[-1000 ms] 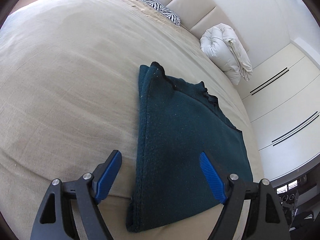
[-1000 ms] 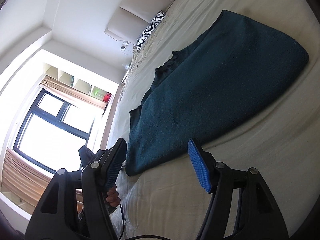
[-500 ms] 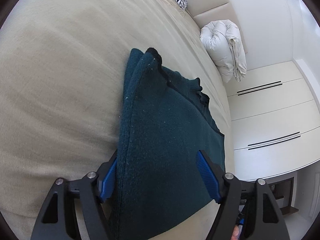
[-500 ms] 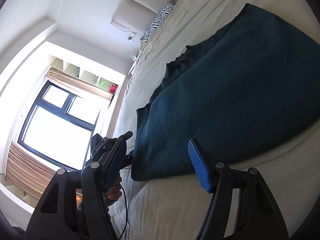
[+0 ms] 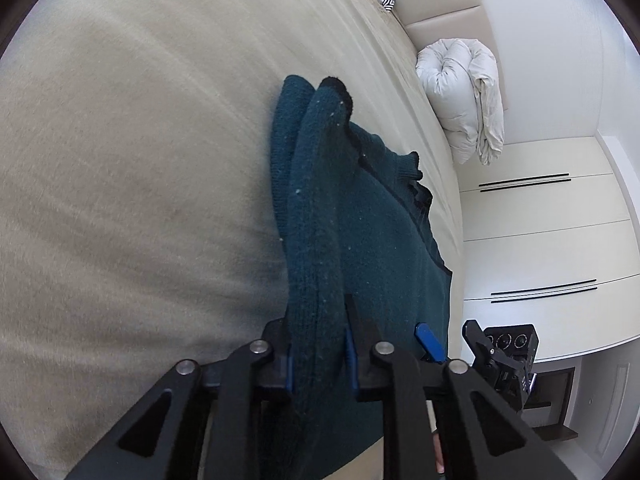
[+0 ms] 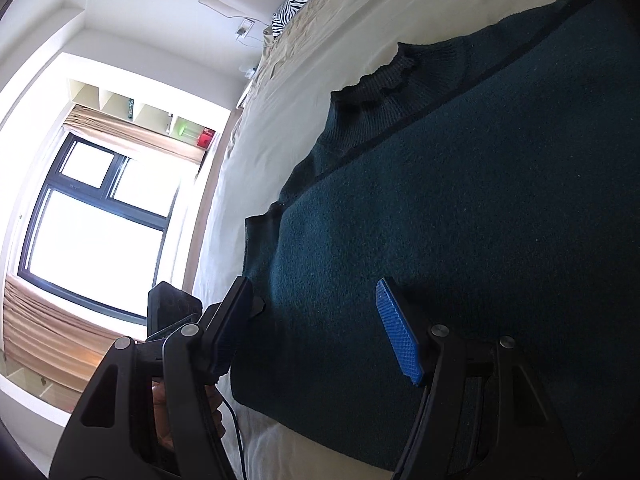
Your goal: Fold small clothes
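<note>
Since the earlier left wrist frame, the left gripper (image 5: 318, 354) has advanced and its jaws are closing on the near fold of the dark green sweater (image 5: 360, 240), readying a lift; its long axis runs from lower centre to frame centre on the bed (image 5: 120, 160). Right wrist view: the right gripper (image 6: 316, 328) has moved in, jaws half open and empty, straddling the sweater's near left corner at lower centre; the collar points to the upper centre.

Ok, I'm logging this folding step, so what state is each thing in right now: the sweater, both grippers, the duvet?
Dark green sweater: lying on the bed, its near edge bunched up between the left gripper's fingers.
Left gripper: jaws closing on that sweater edge.
Right gripper: open, over the sweater's other near corner, pads not pressing.
White duvet: rolled up against the headboard.
</note>
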`<state>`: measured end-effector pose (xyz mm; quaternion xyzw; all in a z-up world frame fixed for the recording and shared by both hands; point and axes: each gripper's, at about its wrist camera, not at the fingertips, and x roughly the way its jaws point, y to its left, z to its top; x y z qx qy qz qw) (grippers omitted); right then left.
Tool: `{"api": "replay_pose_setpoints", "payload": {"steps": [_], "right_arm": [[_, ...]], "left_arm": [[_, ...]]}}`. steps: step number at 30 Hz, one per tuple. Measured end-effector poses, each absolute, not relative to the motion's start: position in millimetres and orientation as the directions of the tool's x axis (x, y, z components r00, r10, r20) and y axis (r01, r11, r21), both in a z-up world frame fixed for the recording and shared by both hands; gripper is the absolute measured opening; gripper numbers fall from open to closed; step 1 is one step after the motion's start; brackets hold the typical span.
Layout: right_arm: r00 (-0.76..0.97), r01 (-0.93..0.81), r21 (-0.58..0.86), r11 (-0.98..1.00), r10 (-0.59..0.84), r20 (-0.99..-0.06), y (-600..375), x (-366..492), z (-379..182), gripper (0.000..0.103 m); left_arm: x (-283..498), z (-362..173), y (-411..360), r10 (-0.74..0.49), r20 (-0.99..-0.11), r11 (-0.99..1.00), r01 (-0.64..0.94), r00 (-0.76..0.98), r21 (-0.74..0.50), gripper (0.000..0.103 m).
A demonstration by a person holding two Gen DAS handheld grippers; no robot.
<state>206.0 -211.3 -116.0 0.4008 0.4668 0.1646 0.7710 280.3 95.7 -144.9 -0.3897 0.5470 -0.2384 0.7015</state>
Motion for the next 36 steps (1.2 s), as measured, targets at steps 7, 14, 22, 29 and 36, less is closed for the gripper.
{"api": "replay_pose_setpoints", "payload": {"steps": [7, 14, 22, 29, 36], "right_arm": [[0.509, 0.138, 0.797, 0.588, 0.648, -0.566, -217.3, 212.8, -141.3, 0.062], [0.509, 0.145, 0.836, 0.529, 0.685, -0.522, -226.7, 213.8, -139.8, 0.062], [0.587, 0.11, 0.94, 0.322, 0.742, -0.323, -295.0, 206.2, -121.9, 0.067], [0.608, 0.115, 0.974, 0.193, 0.762, -0.223, -353.5, 200.1, -132.1, 0.074], [0.622, 0.157, 0.98, 0.118, 0.759, -0.191, -391.1, 194.0, -152.9, 0.074]], "left_arm": [[278.8, -142.3, 97.6, -0.759, -0.574, 0.583, -0.072, 0.307, -0.809, 0.015], [272.7, -108.7, 85.6, -0.766, -0.56, 0.584, -0.023, 0.317, -0.812, 0.015], [273.9, -31.3, -2.0, -0.778, -0.557, 0.613, 0.156, 0.29, -0.775, 0.014], [277.5, -31.4, -125.5, -0.811, -0.556, 0.585, 0.247, 0.182, -0.772, 0.014], [269.9, -79.3, -187.3, -0.849, -0.524, 0.526, 0.167, 0.061, -0.834, 0.04]]}}
